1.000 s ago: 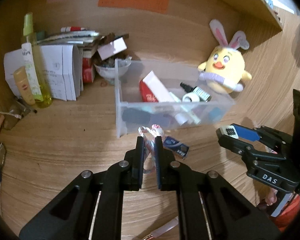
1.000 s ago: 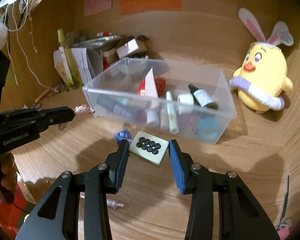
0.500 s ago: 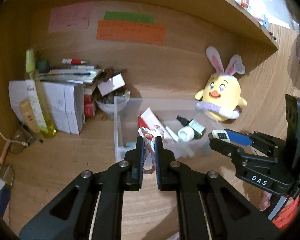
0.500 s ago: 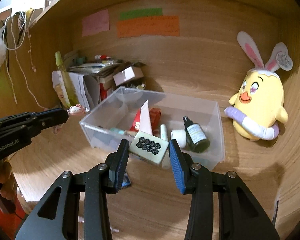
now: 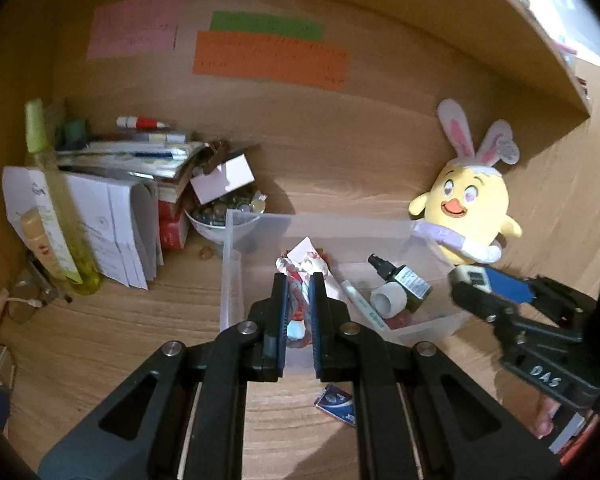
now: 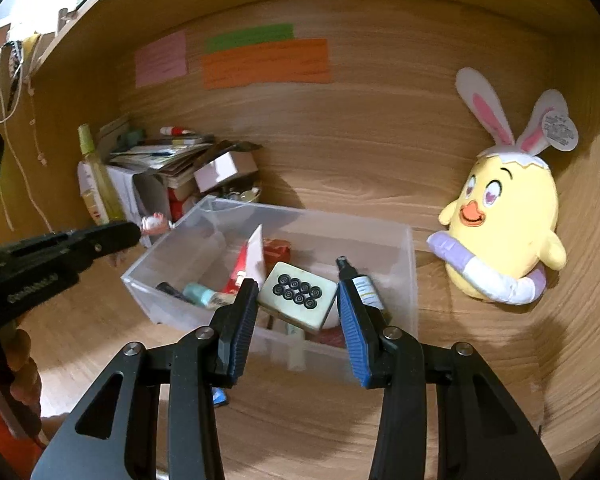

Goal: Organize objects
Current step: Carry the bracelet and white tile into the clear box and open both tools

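- On the tabletop (image 5: pixel 100 344): one clear bin (image 6: pixel 396 276), one plush chick (image 6: pixel 504 236) to its right, three paper notes on the far wall.
- Left hand-held gripper (image 5: pixel 299 280) clamps one small charm (image 5: pixel 300 270); right hand-held gripper (image 6: pixel 298 294) clamps one tile (image 6: pixel 298 294).
- Both have risen since a second ago, from before the bin to over it.

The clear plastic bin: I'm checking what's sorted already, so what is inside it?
Inside the clear plastic bin: a dark dropper bottle, a white roll, a white pen and a red-and-white tube. Anything beneath the two claws' held items stays hidden.
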Action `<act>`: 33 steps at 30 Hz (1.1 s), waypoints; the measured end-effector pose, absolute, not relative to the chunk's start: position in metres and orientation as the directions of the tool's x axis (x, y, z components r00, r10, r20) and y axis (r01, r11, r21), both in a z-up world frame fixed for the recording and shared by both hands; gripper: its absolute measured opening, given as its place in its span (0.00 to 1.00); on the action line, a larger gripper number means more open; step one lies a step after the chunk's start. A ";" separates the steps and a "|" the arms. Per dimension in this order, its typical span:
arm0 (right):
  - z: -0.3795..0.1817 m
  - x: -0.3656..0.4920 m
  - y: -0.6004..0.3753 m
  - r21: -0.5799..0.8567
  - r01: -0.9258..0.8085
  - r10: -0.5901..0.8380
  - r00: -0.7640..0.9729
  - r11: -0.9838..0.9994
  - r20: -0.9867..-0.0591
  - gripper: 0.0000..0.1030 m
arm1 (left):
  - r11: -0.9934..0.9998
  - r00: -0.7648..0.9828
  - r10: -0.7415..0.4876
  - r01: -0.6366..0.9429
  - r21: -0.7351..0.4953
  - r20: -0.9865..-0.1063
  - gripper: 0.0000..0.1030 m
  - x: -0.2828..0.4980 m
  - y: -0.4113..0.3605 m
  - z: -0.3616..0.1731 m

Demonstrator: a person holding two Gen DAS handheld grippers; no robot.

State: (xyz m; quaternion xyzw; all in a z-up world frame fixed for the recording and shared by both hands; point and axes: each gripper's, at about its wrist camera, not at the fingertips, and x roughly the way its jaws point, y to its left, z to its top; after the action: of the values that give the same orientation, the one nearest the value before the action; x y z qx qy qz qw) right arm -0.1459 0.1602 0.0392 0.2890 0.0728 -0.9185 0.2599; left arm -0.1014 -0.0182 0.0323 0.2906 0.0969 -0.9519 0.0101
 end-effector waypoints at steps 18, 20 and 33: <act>0.014 -0.192 0.146 -0.026 0.501 -0.367 -0.668 -0.865 -0.647 0.36 | -0.965 -0.738 0.098 0.095 -0.246 -0.667 0.09 -0.155 -0.025 -0.012; 0.009 -0.197 0.142 -0.022 0.505 -0.366 -0.654 -0.863 -0.662 0.36 | -0.967 -0.740 0.099 0.085 -0.238 -0.666 0.09 -0.155 -0.023 -0.013; -0.015 -0.218 0.125 -0.033 0.511 -0.333 -0.606 -0.859 -0.722 0.36 | -0.971 -0.736 0.099 0.075 -0.226 -0.670 0.49 -0.153 -0.019 -0.012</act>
State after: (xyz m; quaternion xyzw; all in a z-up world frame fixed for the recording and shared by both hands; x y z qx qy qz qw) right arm -0.2184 0.1252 -0.0153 0.3746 0.1188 -0.8883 0.2377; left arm -0.1531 -0.0186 -0.0116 0.3632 0.1198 -0.9240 -0.0065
